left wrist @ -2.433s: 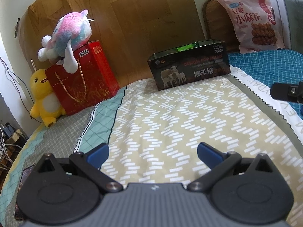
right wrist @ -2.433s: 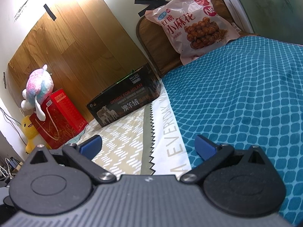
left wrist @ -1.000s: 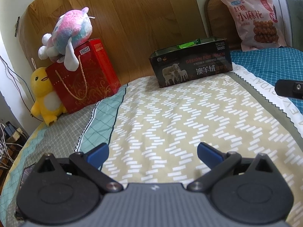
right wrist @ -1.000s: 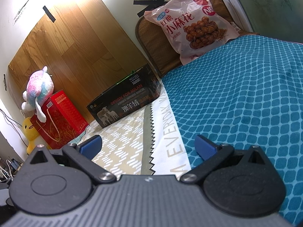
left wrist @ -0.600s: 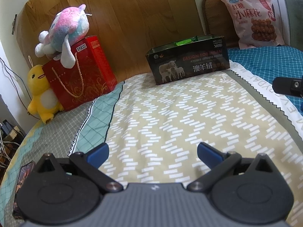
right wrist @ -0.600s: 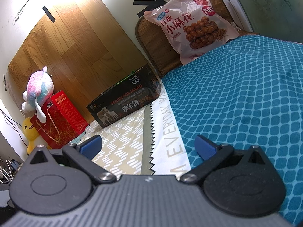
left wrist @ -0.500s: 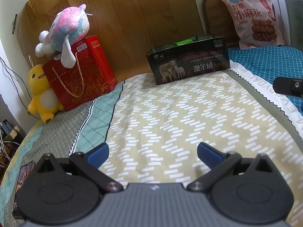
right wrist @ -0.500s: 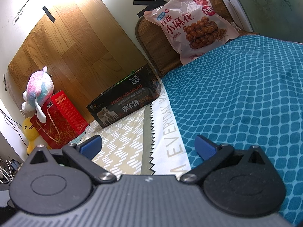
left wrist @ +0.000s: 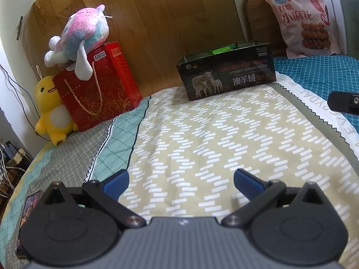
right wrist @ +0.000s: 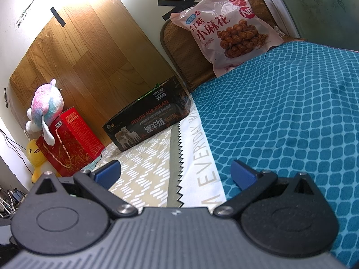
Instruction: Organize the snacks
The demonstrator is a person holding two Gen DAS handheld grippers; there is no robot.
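Snack bag (right wrist: pixel 226 29): pink, leaned upright on brown cushion (right wrist: pixel 179 51) at bed head, on teal cover (right wrist: pixel 280 116).
Black box (left wrist: pixel 226 71): open-topped, just left of bag; green item (left wrist: pixel 221 49) inside (contents otherwise hidden).
L gripper (left wrist: pixel 181 180): jaws wide apart, held nothing, over beige quilt (left wrist: pixel 202 139).
R gripper (right wrist: pixel 175 172): wide apart, empty, aimed toward bag.
Change: vs. 2.4 s ago, only slight L-view drift; bag, box same spots, so no visible task gain.
Unclear: whether box was for snacks; R gripper cut off at L-view edge.
Surrounds: red gift bag (left wrist: pixel 98 87), plush toys.
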